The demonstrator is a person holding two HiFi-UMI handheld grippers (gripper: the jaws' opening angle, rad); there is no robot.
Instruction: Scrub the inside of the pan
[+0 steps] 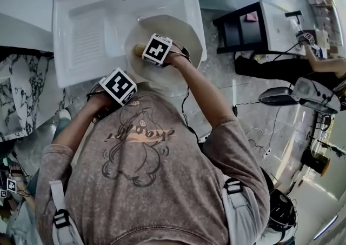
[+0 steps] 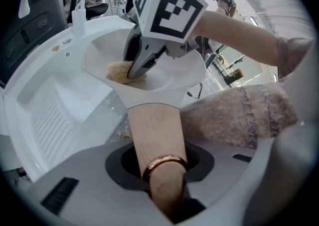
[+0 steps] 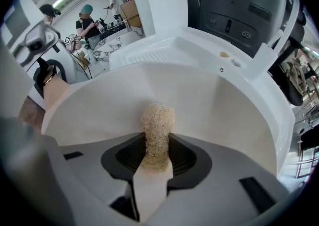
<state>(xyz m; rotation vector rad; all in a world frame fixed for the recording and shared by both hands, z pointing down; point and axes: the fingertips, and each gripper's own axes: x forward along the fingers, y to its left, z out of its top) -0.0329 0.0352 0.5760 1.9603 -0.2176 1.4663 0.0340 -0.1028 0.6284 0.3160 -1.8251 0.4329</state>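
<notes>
Steadying pan (image 3: 219, 115) by its handle (image 2: 154, 130), clamped in left hand-held gripper (image 2: 162, 175); right hand-held gripper (image 3: 155, 167), pinching scrubber (image 3: 157, 125), shd press firm circles.

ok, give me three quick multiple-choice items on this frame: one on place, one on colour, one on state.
1. Where is the pan? A over the sink; B on a stove; C on the floor.
2. What colour is the pan's inside? A black; B white; C red.
3. The left tongs are: A open and empty; B shut on the pan's wooden handle; C shut on a plate.
Answers: 1 A, the white sink lies under it; 2 B, it shows white around the scrubber; 3 B, the wooden handle runs between them.
</notes>
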